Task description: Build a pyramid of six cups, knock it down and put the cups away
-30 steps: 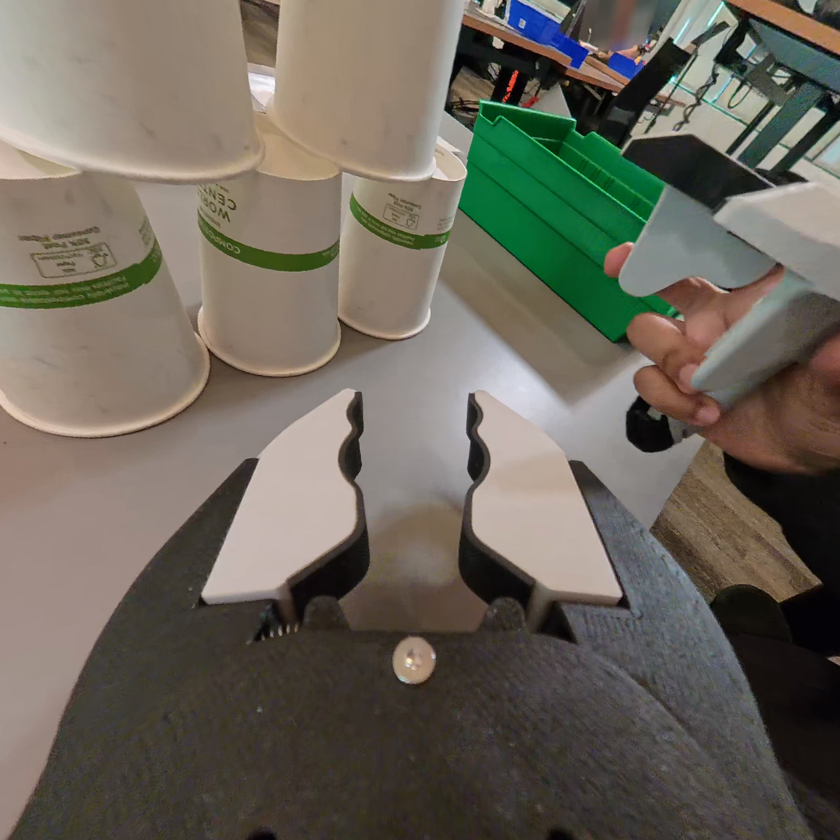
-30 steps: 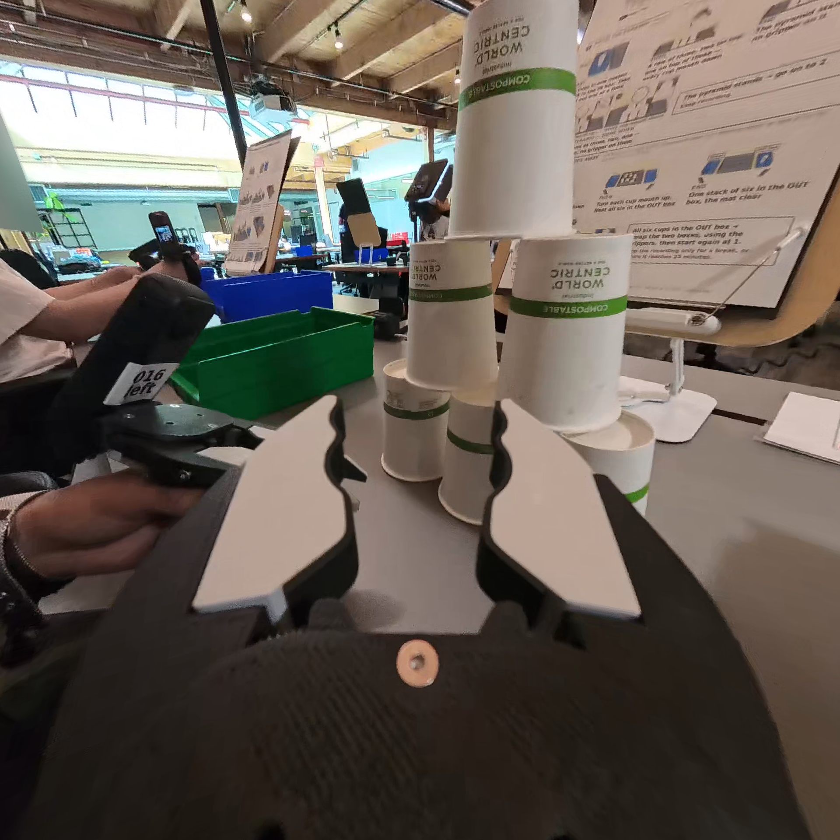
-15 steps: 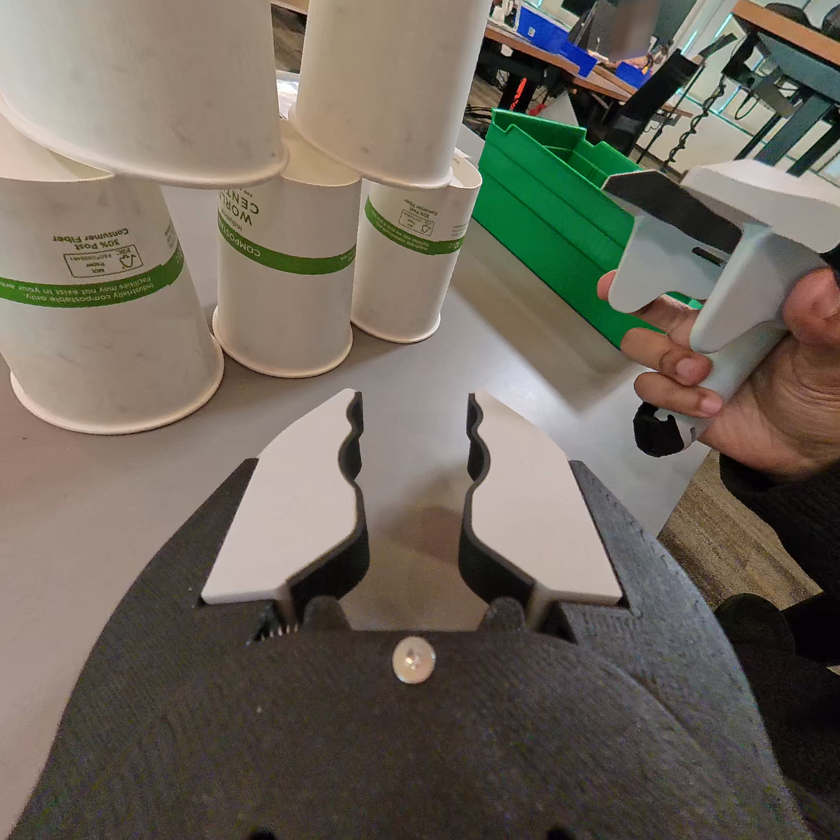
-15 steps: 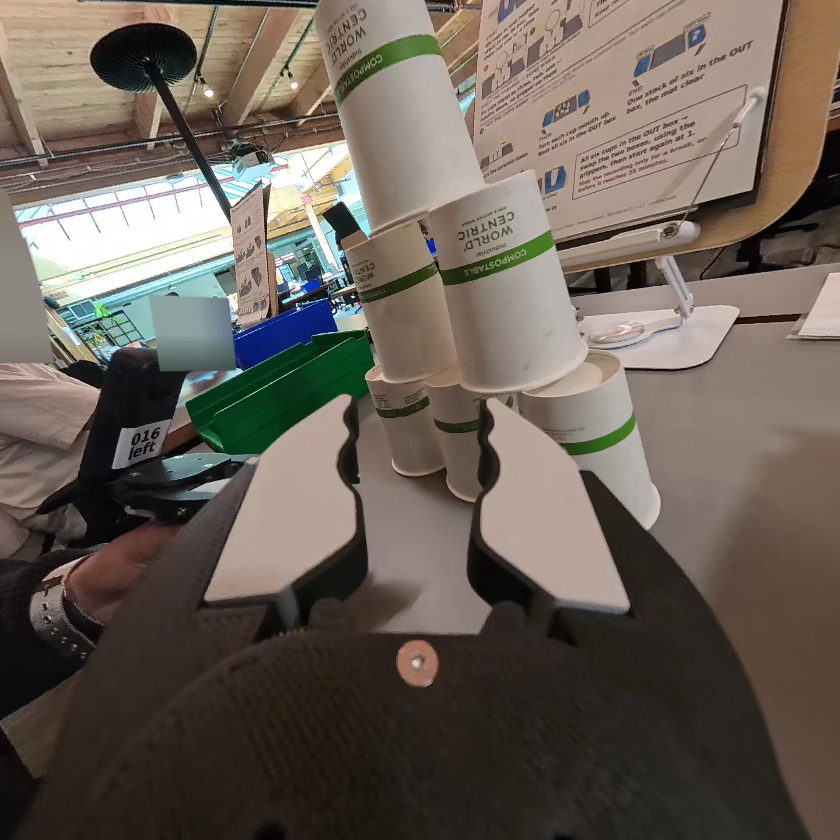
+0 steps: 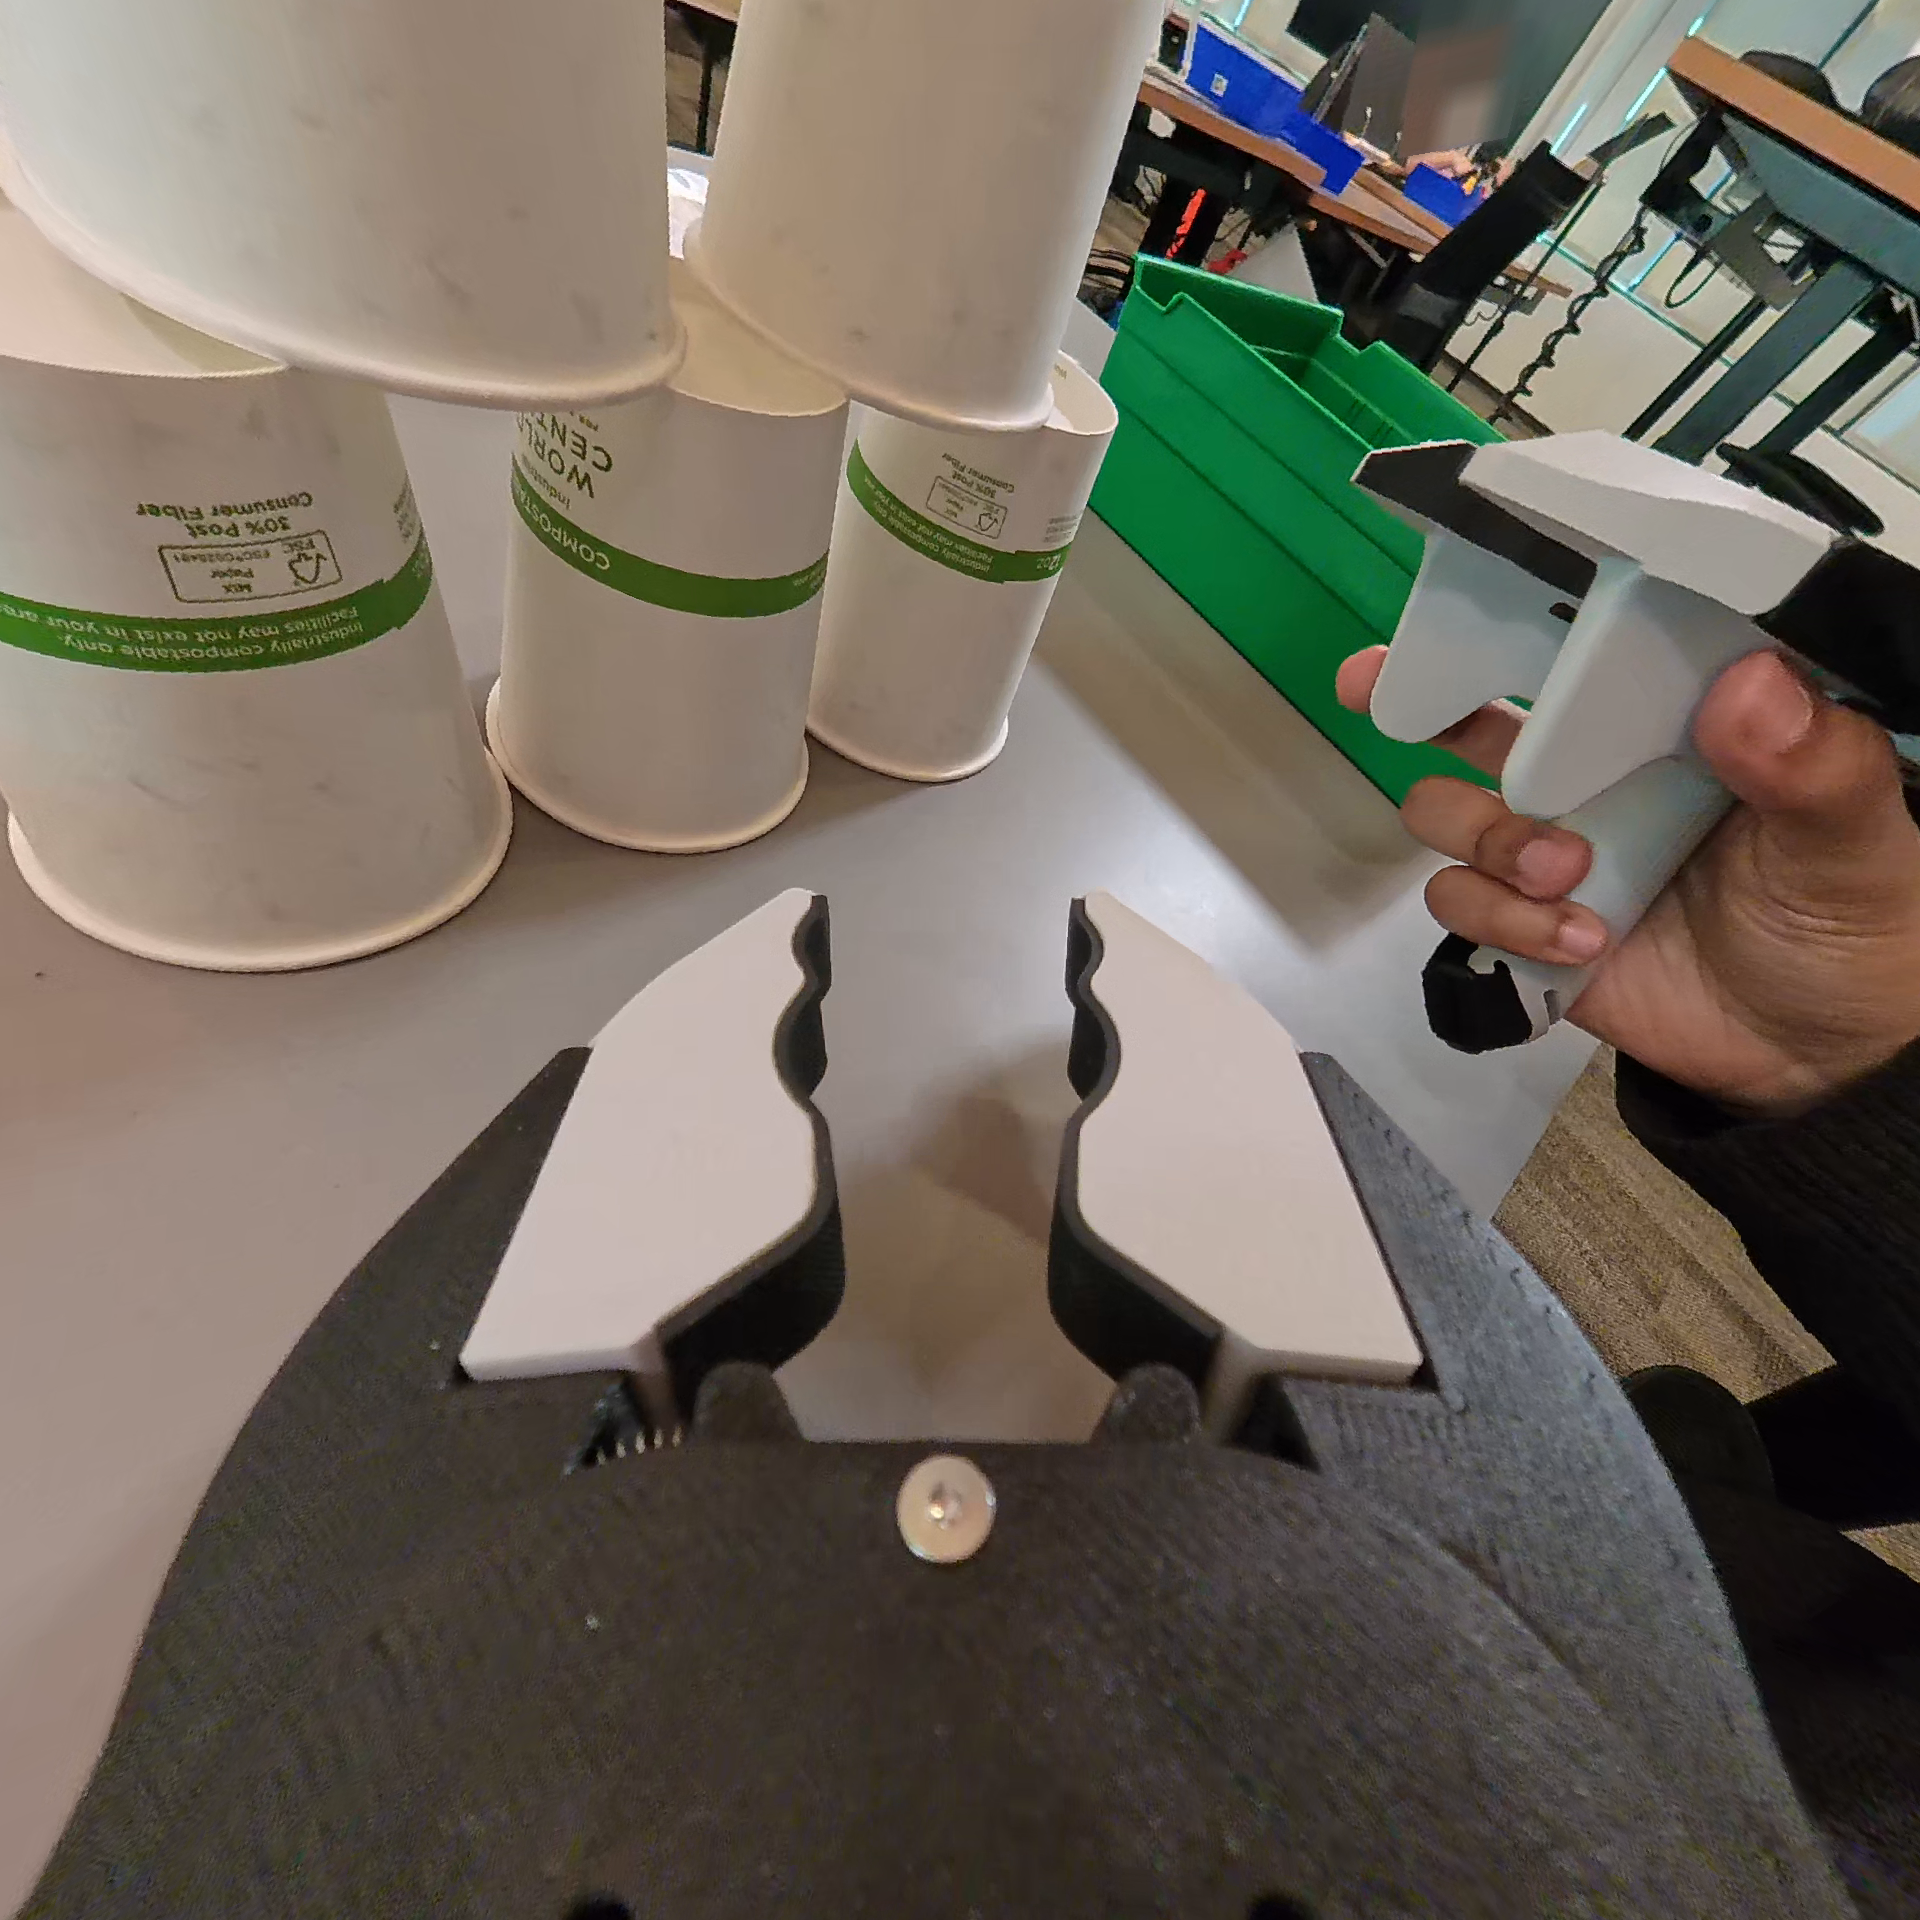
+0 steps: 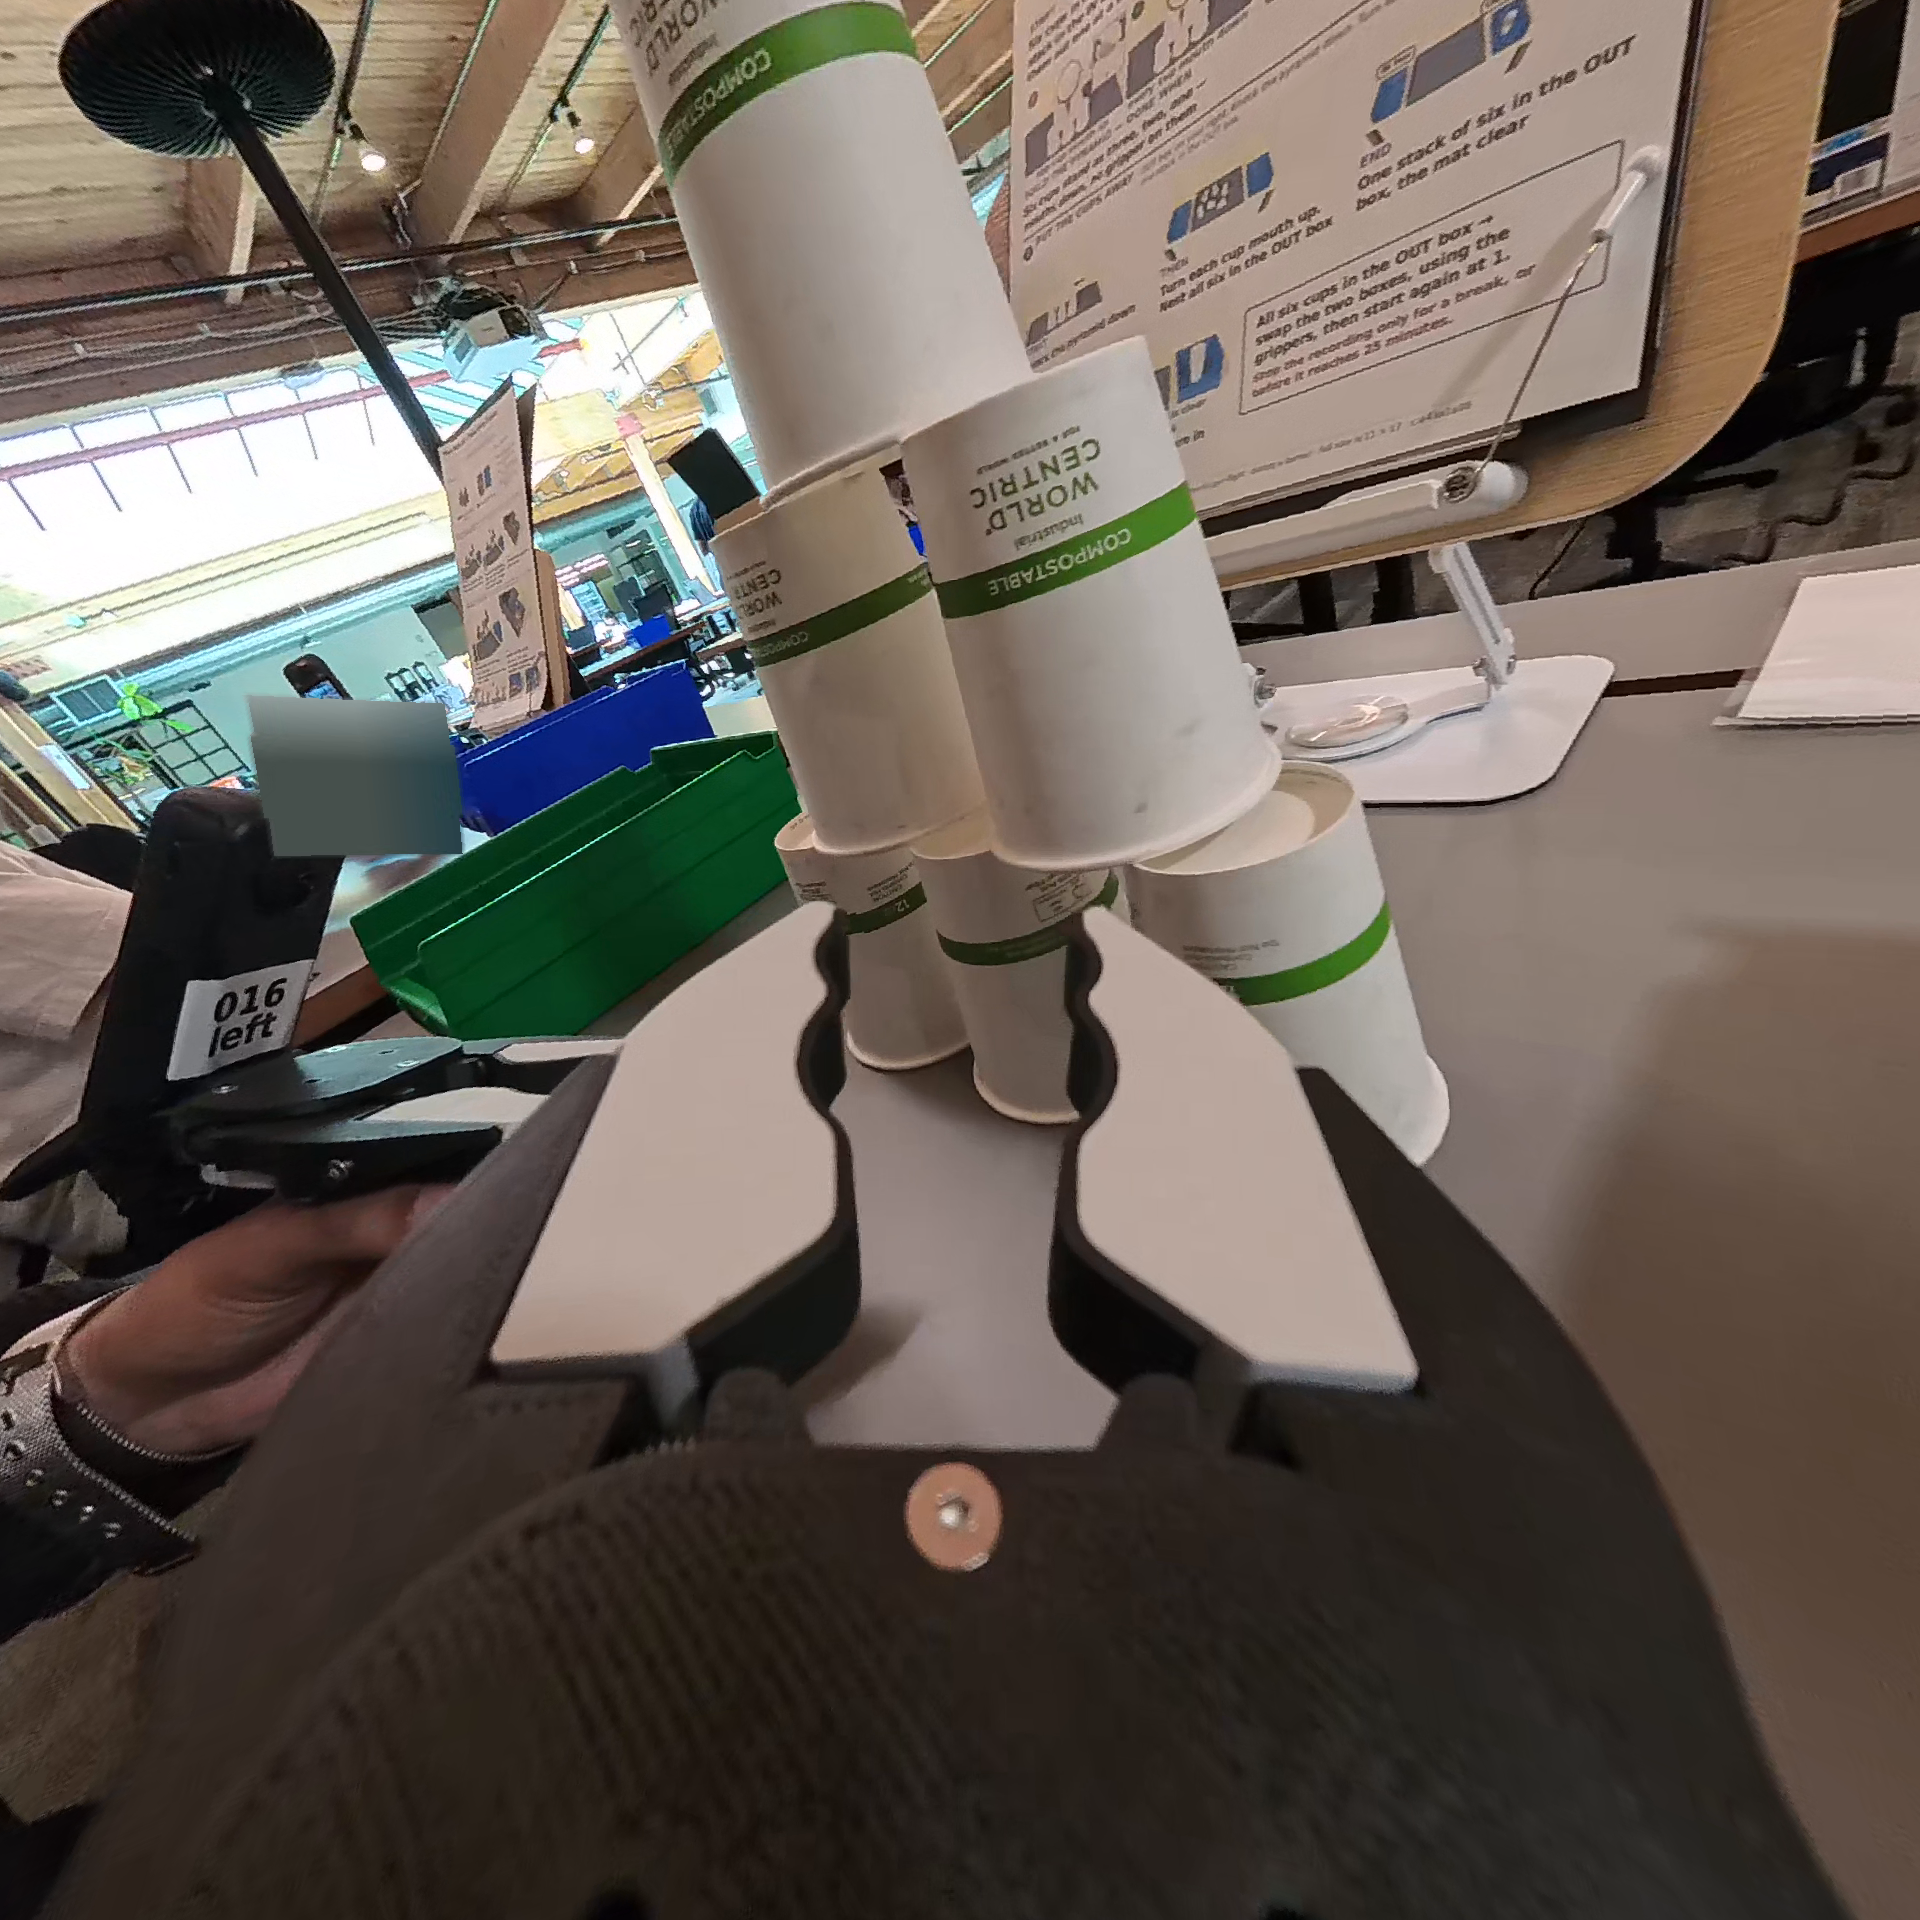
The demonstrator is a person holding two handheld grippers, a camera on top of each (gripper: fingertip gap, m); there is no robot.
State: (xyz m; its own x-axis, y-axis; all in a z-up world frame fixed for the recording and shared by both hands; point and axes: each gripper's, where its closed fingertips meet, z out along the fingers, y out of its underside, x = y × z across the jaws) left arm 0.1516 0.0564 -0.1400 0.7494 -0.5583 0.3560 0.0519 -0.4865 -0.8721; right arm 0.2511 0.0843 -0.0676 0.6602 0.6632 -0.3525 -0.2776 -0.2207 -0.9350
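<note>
Several white paper cups with green bands stand upside down as a pyramid on the grey table (image 5: 208,1143). The bottom row has three cups (image 5: 665,623), two cups (image 6: 1081,644) rest on them, and one top cup (image 6: 821,229) rests on those. My left gripper (image 5: 945,914) is open and empty, low over the table just in front of the bottom row. My right gripper (image 6: 956,935) is open and empty, tilted, facing the pyramid from a short way off. It also shows in the left wrist view (image 5: 1558,582), held by a hand. The left gripper (image 6: 343,1101) shows at the left of the right wrist view.
A green bin (image 5: 1278,488) sits on the table behind the cups, with a blue bin (image 6: 582,738) beyond it. An instruction board (image 6: 1351,208) on a white stand (image 6: 1455,717) is behind the pyramid. A white sheet (image 6: 1839,655) lies far right. The table edge (image 5: 1538,1143) is close on the right.
The right gripper has tilted, dropped lower toward the cups, and its jaws have narrowed somewhat. The left gripper has shifted slightly, bringing the bottom cups a little nearer. The pyramid has not moved.
</note>
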